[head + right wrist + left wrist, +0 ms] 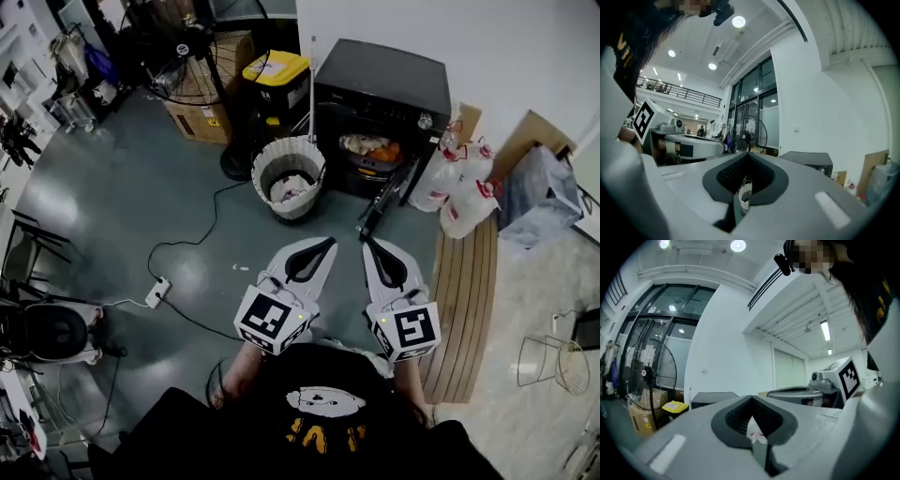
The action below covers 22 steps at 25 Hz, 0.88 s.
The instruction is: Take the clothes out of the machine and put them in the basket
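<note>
Your left gripper and right gripper are both closed on nothing, well apart from the machine. Its door stands open, and clothes lie in the drum. The basket beside it holds some garments. Judge the task partly done.

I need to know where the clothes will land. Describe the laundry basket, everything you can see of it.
The basket is a round, off-white tub with a ribbed, woven-looking wall and an open top. It stands upright on the grey floor, just left of the black machine, with a fan's dark base close at its far left side. A few pale clothes already lie at its bottom.
</note>
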### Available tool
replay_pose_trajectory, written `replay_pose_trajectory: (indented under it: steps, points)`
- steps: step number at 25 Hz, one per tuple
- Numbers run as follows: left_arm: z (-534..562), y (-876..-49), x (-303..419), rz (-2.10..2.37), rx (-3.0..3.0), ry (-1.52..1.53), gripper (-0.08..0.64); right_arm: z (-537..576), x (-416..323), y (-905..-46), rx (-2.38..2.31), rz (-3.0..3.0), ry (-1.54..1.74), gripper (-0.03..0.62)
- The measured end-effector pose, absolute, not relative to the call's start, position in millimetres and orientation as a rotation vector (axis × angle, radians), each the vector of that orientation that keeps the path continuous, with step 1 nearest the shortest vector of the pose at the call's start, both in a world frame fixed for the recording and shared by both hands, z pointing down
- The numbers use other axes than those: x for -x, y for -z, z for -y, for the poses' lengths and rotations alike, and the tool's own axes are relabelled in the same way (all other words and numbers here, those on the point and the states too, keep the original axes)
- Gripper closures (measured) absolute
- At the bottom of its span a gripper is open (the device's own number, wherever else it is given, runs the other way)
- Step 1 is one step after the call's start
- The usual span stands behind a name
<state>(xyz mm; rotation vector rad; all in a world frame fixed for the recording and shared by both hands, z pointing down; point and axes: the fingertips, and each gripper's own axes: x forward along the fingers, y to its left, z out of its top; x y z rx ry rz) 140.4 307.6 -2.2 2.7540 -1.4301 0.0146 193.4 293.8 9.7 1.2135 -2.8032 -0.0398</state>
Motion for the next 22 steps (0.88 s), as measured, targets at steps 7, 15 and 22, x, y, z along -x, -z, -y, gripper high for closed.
replay_pose_trajectory:
  steps: [7,15,22]
  points:
    - [-304.4,-3.5,-151.4,1.451,-2.740,-0.056,0.560,-287.3,-204.8,-14.5,-1.193,2.825,0.015,0.571]
    - [-290.6,-9.0,-147.7,1.459,-2.726,-0.080,0.560,-270.9,-204.3,-22.1,-1.191,2.824,-0.008,0.569]
    - [-252.7,-23.1,-133.2,1.411,-2.738,-0.109,0.560,-237.9,-191.3,-34.3,-1.230,2.790,-0.040,0.569]
